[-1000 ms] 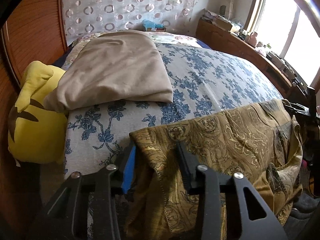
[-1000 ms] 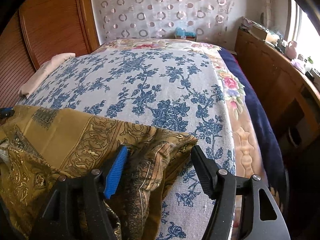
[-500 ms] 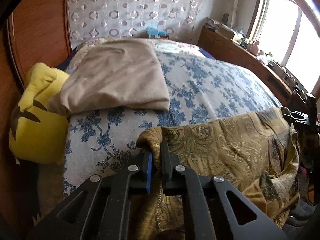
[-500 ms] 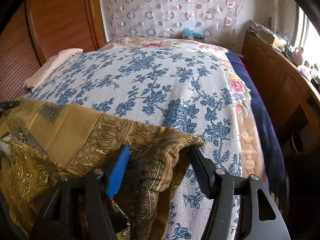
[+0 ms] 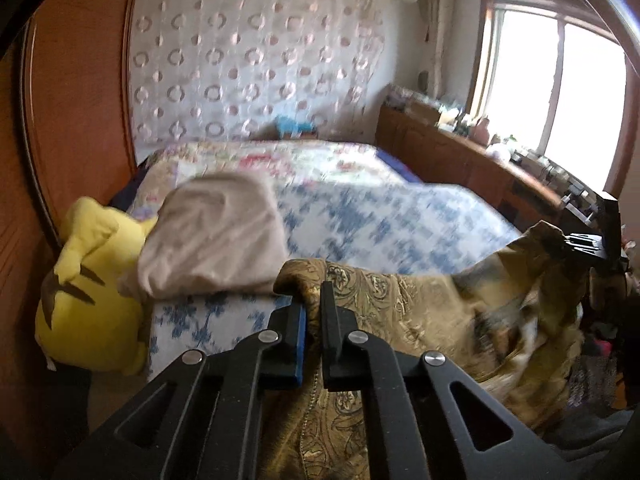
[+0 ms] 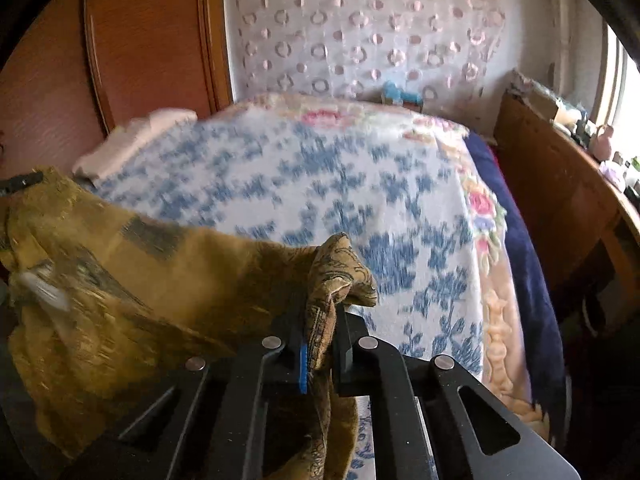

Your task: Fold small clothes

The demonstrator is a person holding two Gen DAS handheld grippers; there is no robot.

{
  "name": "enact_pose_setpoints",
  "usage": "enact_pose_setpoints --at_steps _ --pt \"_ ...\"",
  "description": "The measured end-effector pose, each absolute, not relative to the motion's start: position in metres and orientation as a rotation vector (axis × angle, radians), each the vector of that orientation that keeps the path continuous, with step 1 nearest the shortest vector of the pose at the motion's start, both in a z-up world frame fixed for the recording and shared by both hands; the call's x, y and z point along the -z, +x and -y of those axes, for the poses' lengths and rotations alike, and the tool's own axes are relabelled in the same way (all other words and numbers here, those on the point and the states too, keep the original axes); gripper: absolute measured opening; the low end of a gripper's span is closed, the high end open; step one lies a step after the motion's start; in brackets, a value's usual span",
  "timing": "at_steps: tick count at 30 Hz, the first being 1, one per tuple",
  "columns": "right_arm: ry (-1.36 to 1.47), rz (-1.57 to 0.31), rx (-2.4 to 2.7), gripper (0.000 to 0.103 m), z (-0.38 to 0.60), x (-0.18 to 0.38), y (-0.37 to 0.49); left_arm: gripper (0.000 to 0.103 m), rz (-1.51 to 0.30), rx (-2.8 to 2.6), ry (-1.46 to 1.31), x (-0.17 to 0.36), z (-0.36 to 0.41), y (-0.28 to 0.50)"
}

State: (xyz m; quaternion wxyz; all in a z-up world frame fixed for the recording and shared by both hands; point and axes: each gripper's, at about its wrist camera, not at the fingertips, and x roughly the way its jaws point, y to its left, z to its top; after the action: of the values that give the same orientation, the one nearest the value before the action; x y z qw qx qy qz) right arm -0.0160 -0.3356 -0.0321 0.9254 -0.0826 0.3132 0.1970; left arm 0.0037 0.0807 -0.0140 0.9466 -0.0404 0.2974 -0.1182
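A gold-brown patterned garment [image 5: 404, 312] hangs stretched between both grippers above the near edge of the bed [image 5: 400, 216]. My left gripper [image 5: 313, 300] is shut on its left top corner. My right gripper [image 6: 320, 320] is shut on its right top corner, and the garment [image 6: 140, 280] sags away to the left in the right wrist view. The right gripper also shows in the left wrist view [image 5: 592, 240] at the far right, holding the cloth. The lower part of the garment is hidden below the frames.
A beige folded cloth [image 5: 216, 236] lies on the blue floral bedspread [image 6: 340, 184] at the left. A yellow plush toy [image 5: 88, 304] sits by the wooden wardrobe [image 5: 76, 120]. A wooden counter [image 5: 472, 160] with clutter runs under the window on the right.
The right gripper has closed on the garment's corner; the left closed half a second earlier. Both have lifted the garment off the bed, and the views tilted upward with motion blur.
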Motion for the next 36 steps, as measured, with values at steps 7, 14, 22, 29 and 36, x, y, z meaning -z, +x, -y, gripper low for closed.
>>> enact_pose_setpoints --at_steps 7,14,22,29,36 --pt "-0.109 -0.406 -0.498 0.007 0.345 -0.063 -0.075 0.006 -0.404 0.262 -0.069 -0.063 -0.083 -0.025" --pt "-0.155 -0.229 -0.513 0.007 0.347 -0.158 -0.114 0.006 -0.218 0.214 -0.078 -0.145 -0.113 -0.038" --pt "-0.181 -0.029 -0.498 0.007 0.355 -0.251 -0.175 0.006 -0.057 0.175 -0.064 -0.21 -0.13 -0.063" --pt "-0.249 -0.031 -0.41 0.007 0.352 -0.269 -0.171 0.006 -0.089 0.148 -0.057 -0.203 -0.133 -0.028" --pt "-0.266 -0.235 -0.368 0.007 0.292 -0.234 -0.071 0.006 -0.258 0.106 -0.051 -0.146 -0.127 0.073"
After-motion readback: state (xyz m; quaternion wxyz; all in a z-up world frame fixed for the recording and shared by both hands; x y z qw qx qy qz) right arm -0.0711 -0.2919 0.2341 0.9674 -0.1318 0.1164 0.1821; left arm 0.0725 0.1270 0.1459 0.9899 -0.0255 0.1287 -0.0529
